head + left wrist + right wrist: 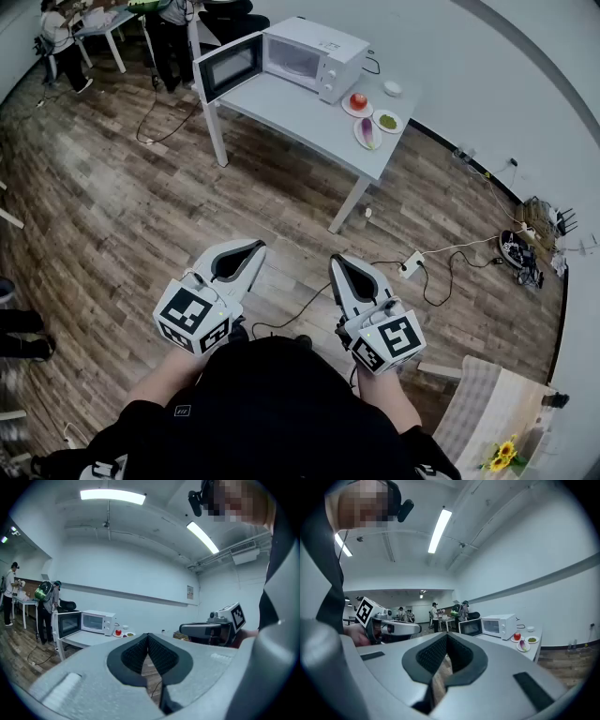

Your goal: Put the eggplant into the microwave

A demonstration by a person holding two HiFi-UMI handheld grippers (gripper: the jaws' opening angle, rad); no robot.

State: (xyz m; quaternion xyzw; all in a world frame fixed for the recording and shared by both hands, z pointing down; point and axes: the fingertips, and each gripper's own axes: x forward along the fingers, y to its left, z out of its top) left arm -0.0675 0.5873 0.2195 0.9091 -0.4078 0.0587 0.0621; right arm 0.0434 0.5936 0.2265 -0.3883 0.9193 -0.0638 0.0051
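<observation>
Right now my left gripper [251,247] has its jaws pressed together on nothing, and my right gripper [338,262] is closed and empty too, both low over the wooden floor [112,216]. Well apart from them the microwave [314,54] stands on a grey table [281,108] with its door [228,66] swung open. The eggplant [367,133] lies on a white plate [357,137] near the microwave, on the side away from that door, beside a red apple [357,100].

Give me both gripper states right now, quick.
Left gripper: closed, holding nothing.
Right gripper: closed, holding nothing.
</observation>
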